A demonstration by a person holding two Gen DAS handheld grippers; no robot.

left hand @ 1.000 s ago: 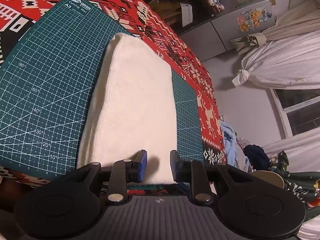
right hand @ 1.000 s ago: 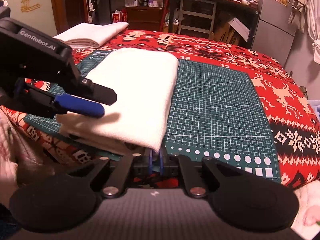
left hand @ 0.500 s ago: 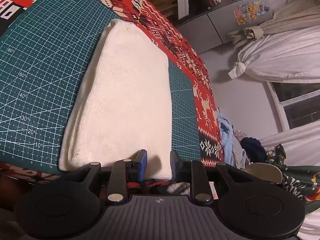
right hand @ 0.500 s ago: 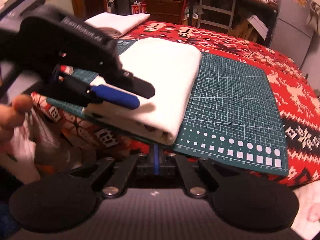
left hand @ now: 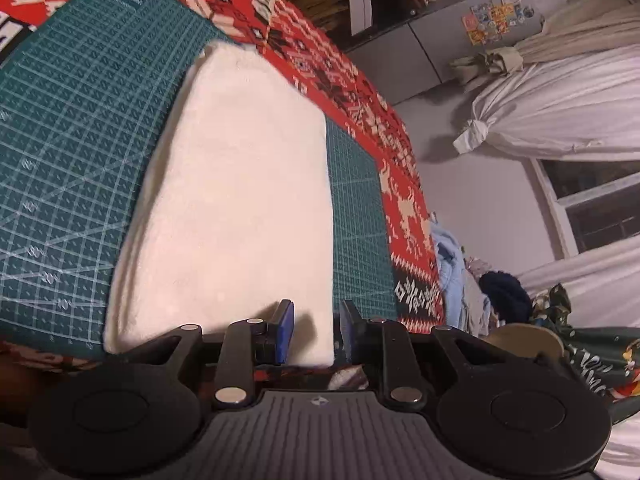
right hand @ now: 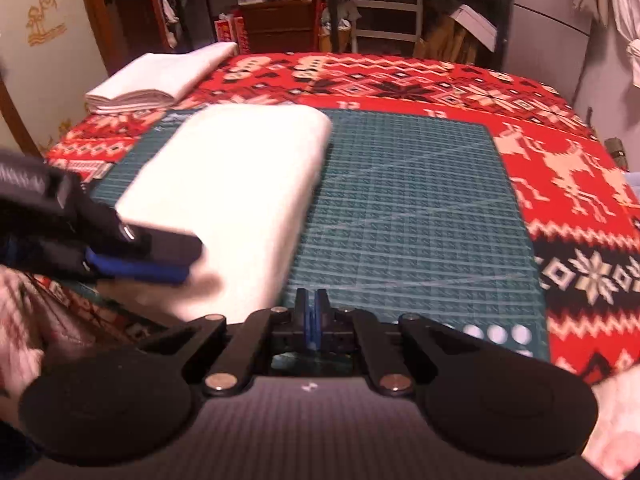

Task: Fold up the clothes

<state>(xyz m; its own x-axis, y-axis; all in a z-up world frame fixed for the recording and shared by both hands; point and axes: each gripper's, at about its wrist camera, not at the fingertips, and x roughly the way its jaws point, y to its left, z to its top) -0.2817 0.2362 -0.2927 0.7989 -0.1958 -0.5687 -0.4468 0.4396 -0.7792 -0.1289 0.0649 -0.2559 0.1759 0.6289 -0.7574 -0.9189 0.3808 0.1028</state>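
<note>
White and thick, the folded towel (right hand: 228,184) lies on the green cutting mat (right hand: 408,216), toward the mat's 9 o'clock side. The left gripper (left hand: 316,330) sits at the towel's near edge with its blue pads parted around the corner, not pinching. The right gripper (right hand: 311,316) is clenched on nothing, clear of the cloth. Folding looks finished; the next move likely calls for closing on the bundle and carrying it to the folded stack (right hand: 160,80) at 11 o'clock.
</note>
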